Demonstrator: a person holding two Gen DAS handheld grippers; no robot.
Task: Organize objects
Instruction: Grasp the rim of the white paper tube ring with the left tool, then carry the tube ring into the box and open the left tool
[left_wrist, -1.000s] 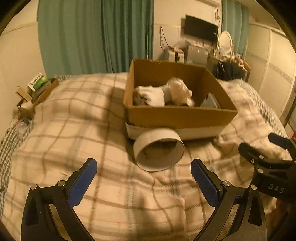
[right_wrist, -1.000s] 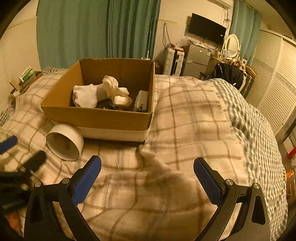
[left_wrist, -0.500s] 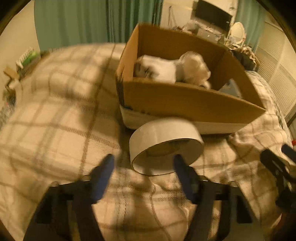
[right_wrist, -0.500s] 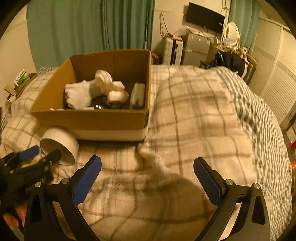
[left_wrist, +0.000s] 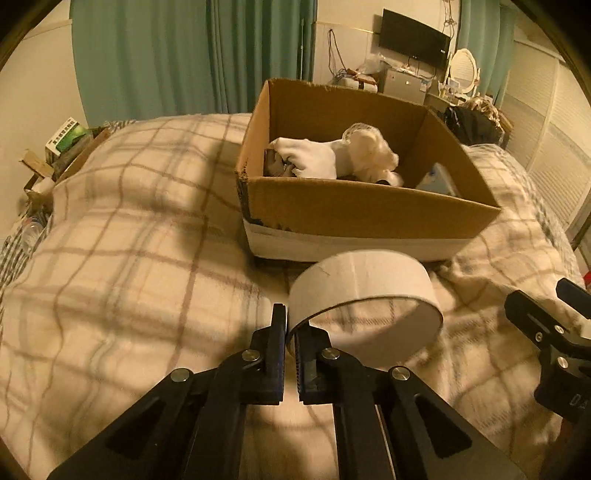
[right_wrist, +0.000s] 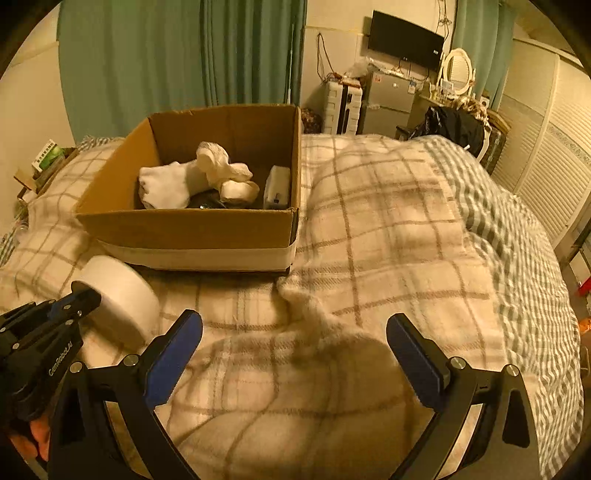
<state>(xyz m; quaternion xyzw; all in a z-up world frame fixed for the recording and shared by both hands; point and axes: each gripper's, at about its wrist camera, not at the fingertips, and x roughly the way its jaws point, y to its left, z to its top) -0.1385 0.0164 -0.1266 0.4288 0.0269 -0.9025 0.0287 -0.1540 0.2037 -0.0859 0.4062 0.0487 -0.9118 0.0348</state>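
A wide white tape roll (left_wrist: 364, 280) sits on the plaid blanket just in front of a cardboard box (left_wrist: 369, 212). My left gripper (left_wrist: 290, 325) is shut on the roll's near-left rim, one finger outside the ring and one inside. The box holds white socks (left_wrist: 310, 158) and a small white device (right_wrist: 277, 186). From the right wrist view the roll (right_wrist: 122, 295) lies at the lower left with the left gripper's tip on it. My right gripper (right_wrist: 293, 339) stands open over bare blanket, nothing between its fingers.
The bed's plaid blanket (right_wrist: 369, 240) spreads wide to the right of the box. A carton with a green packet (left_wrist: 64, 138) stands at the bed's left edge. Green curtains, a fridge (right_wrist: 388, 99) and a wall television are beyond the bed.
My left gripper moved forward to the tape roll and its jaws went from wide open to shut on the roll's rim. The right gripper stayed open and nearly still.
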